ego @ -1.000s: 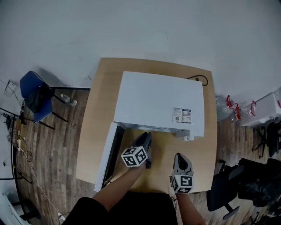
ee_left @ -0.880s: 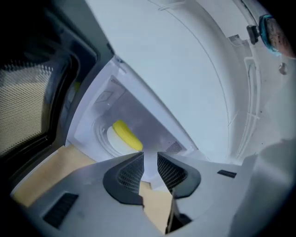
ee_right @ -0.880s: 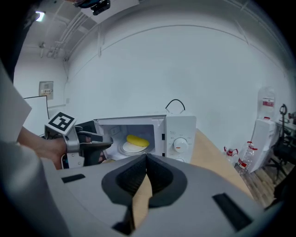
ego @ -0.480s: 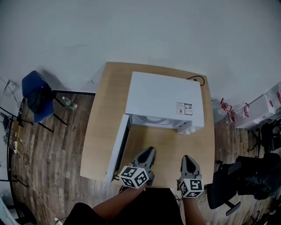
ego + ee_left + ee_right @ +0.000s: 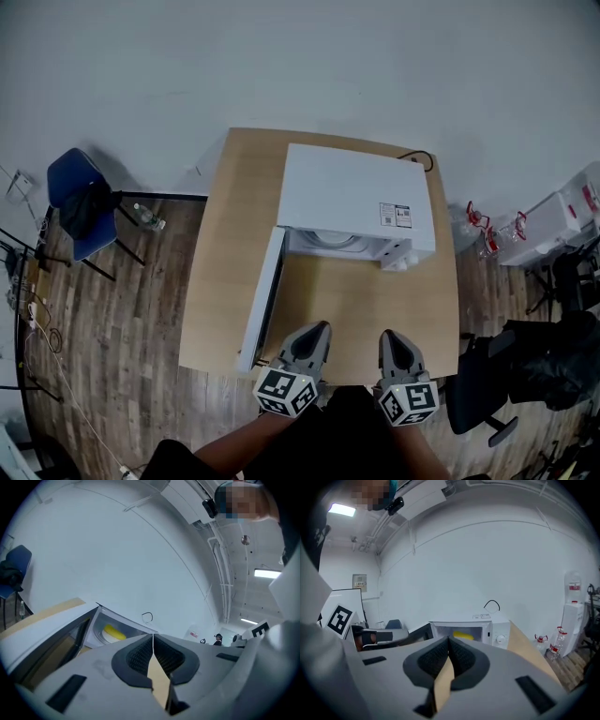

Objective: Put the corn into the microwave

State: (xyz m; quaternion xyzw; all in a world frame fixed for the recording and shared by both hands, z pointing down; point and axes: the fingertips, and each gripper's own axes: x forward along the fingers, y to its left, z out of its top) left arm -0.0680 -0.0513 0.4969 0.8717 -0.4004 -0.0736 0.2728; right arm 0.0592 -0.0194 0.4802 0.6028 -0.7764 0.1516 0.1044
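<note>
The corn (image 5: 114, 632) lies inside the microwave (image 5: 356, 197) at 12 o'clock (door (image 5: 265, 300) open). So the left gripper (image 5: 317, 328), its jaws just closed on nothing, and the right gripper (image 5: 388, 336), jaws together and empty, wait at 6 o'clock.

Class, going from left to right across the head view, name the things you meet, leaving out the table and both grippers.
Blue chair → plastic bottle → open microwave door → microwave → clear floor bottles
</note>
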